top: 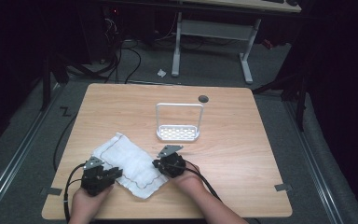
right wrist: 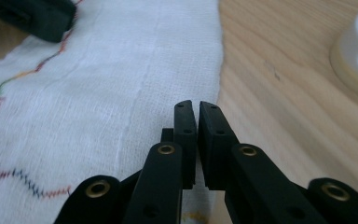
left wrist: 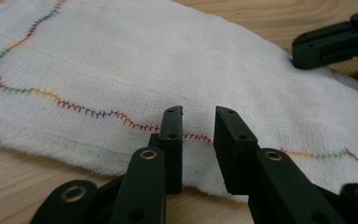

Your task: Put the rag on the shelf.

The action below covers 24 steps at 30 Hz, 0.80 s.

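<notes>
Cloth (top: 126, 164), white gauze with a wavy line of multicoloured stitching, lies flat on the near part of the wooden table (top: 242, 154), set at an angle, between the two hands. Left claw (top: 113, 174) rests at the cloth's near-left edge; in the left gripper view (left wrist: 198, 122) its jaws stand apart with a clear gap, hovering over the stitched line close to the hem, nothing between them. Right claw (top: 157, 164) sits at the cloth's right edge; in the right gripper view (right wrist: 196, 108) its jaws are drawn almost together, a thin slit remaining, positioned over the cloth's border where fabric meets bare wood. Whether any fabric is pinched in that slit cannot be told. Each gripper view also catches the other claw's black tip at the far side of the cloth. White rack (top: 179, 122), a perforated base with an upright loop frame, stands near the table's centre, apart from the cloth and beyond the right claw. Small dark round grommet (top: 203, 99) is set in the table's far edge. Black cables (top: 70, 179) trail from both grippers toward the person.
</notes>
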Available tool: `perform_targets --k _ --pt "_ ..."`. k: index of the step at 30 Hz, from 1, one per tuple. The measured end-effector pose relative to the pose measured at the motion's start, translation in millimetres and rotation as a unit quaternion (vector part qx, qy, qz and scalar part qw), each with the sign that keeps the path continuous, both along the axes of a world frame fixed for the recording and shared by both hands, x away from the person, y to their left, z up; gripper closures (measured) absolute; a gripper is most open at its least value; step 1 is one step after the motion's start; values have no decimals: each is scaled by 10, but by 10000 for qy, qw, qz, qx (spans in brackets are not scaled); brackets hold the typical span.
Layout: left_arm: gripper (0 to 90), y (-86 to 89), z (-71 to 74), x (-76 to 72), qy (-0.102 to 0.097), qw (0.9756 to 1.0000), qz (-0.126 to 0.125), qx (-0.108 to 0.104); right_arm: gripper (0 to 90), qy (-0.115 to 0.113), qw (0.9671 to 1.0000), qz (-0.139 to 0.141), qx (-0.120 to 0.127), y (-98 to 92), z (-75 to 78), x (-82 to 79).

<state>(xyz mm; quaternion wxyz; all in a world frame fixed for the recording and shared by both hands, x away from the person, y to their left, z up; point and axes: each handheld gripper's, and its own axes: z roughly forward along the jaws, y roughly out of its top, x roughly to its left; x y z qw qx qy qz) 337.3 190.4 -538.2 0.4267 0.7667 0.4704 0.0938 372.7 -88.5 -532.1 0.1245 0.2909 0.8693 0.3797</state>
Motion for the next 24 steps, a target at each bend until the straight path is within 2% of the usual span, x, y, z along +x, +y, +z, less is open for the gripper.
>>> perform_targets --k 5,6,8,10,11,12,14,15,16,18,19,20,21,22,23,24 --pt "730 -306 -3 -10 -59 9994 -339 18 864 29 9998 -103 148 -369 -28 -351" --pt "730 -306 -3 -10 -59 9994 -339 18 866 6 9998 -108 157 -426 -35 -408" --pt "731 -505 -1 -73 -98 9977 -663 77 867 15 9997 -162 202 -563 -45 -554" --pt "731 -581 1 -135 -172 9959 -869 173 867 46 9994 -241 229 -671 -46 -683" --pt "731 -581 1 -135 -172 9959 -869 173 867 46 9994 -241 229 -671 -46 -683" --pt "730 -623 -2 -201 -221 9944 -1019 198 864 125 9991 -290 298 -764 -47 -802" --pt "720 -619 12 -248 -263 9945 -984 240 846 112 9989 -295 352 -795 -23 -855" --pt "712 -619 12 -248 -263 9945 -984 240 846 112 9989 -295 352 -795 -23 -855" --pt "718 -603 23 -263 -327 9953 -891 201 828 -35 9981 -348 515 -784 48 -827" --pt "743 -537 52 -274 -467 9969 -593 236 828 -138 9978 -356 540 -729 95 -734" --pt "757 -511 58 -271 -474 9972 -517 270 829 -190 9979 -344 506 -687 112 -656" --pt "771 -511 58 -271 -474 9972 -517 270 829 -190 9979 -344 506 -687 112 -656" --pt "786 -484 48 -246 -411 9976 -459 317 839 -222 9980 -402 441 -567 122 -433" --pt "793 -475 32 -217 -322 9983 -399 278 842 -235 9980 -419 411 -539 118 -385" --pt "802 -478 19 -191 -275 9985 -383 282 847 -258 9982 -440 308 -470 100 -265" --pt "814 -493 8 -164 -243 9984 -390 332 852 -184 9984 -464 263 -421 80 -176"
